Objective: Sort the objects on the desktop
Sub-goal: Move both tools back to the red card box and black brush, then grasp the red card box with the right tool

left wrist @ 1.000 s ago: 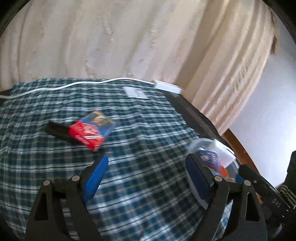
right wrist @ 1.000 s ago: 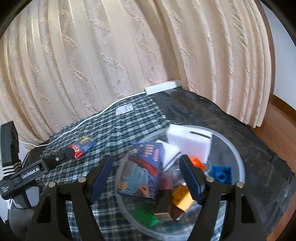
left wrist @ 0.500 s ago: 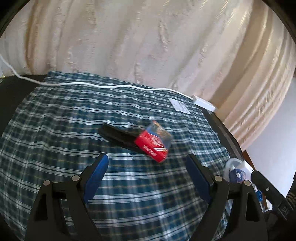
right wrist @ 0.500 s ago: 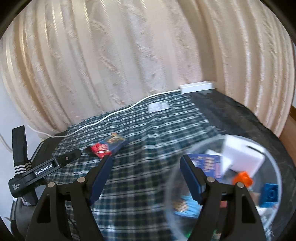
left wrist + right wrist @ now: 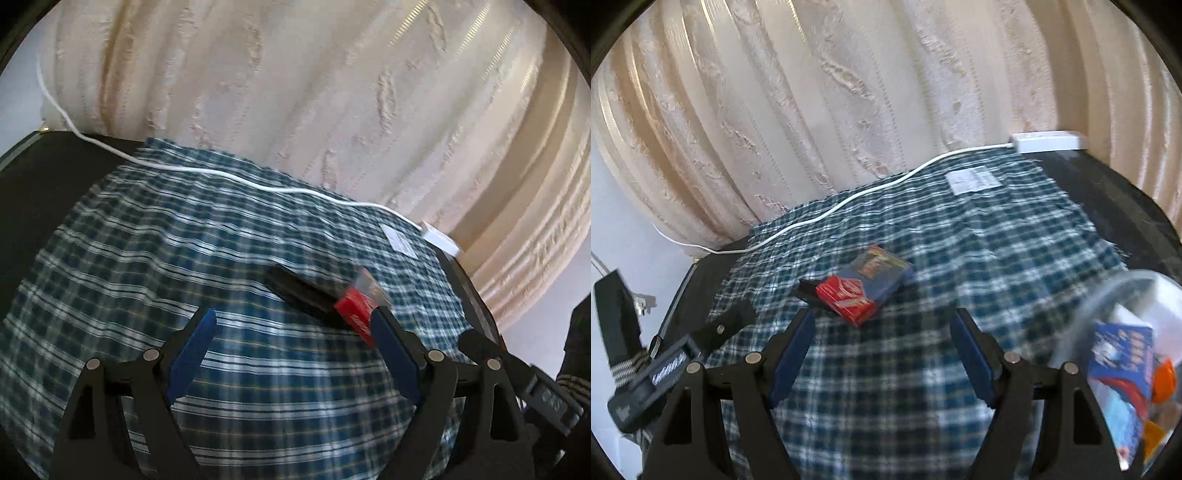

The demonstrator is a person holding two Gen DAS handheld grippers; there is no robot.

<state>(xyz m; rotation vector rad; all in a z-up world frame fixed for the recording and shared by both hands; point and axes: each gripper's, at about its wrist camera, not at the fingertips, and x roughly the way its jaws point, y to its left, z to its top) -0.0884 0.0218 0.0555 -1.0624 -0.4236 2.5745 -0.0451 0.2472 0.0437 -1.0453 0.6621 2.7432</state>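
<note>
A red and blue card box [image 5: 866, 286] lies on the checked cloth [image 5: 979, 258], partly on top of a flat black object [image 5: 807, 291]. My right gripper [image 5: 882, 338] is open just in front of the box, nothing between its fingers. In the left wrist view the same box [image 5: 360, 306] and black object [image 5: 301, 293] sit right of centre, the box touching the tip of the right finger [image 5: 391, 343]. My left gripper [image 5: 293, 341] is open and empty. A clear round container [image 5: 1123, 354] at the right holds a blue box, orange and other small pieces.
A white cable [image 5: 849, 199] runs along the cloth's far edge to a white power strip [image 5: 1049, 140]. A white label [image 5: 973, 179] lies on the cloth. Cream curtains hang behind. The dark table edge [image 5: 33, 192] shows at the left.
Both grippers have swung left across the table. The container has slid to the right edge of the right wrist view and out of the left one. The card box now sits nearer both grippers.
</note>
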